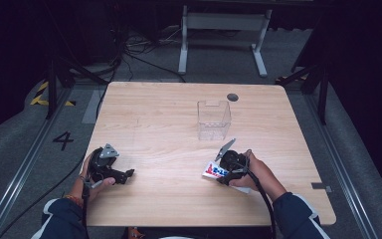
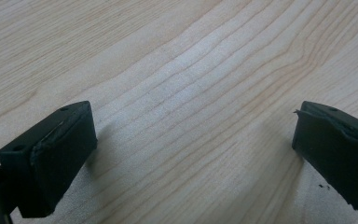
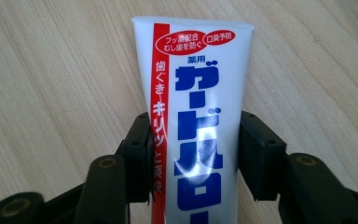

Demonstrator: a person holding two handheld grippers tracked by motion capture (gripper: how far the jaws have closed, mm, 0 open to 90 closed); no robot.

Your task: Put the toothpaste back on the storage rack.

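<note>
Toothpaste tube (image 3: 198, 116) lies flat on the table (image 1: 169, 149) at the near right, caught between the jaws of the right hand-held gripper (image 1: 222, 173). In the right gripper view its long axis runs straight along the line of the jaws: the crimped flat end points away from the hand, and the rest of the tube runs back between the jaws toward the hand. The two black pads sit against its left and right edges, so I read this as a grasp across the tube's width, though how firmly it is pinched I cannot tell.

From the high view, the clear plastic box (image 1: 213, 119) stands upright just beyond the right hand, toward the far side and a little left of it, open at the top. That gap between tube and box looks like the one that matters: the tube would probably have to be lifted and tipped on end to go in.

The left hand-held gripper (image 1: 122, 175) rests at the near left, well apart from both tube and box, its jaws spread wide over bare wood with nothing between them. The right hand is plainly the nearer one.

Count: one tube, one clear box, two hand-held grippers, and one small dark round spot (image 1: 233, 97) at the far edge.
</note>
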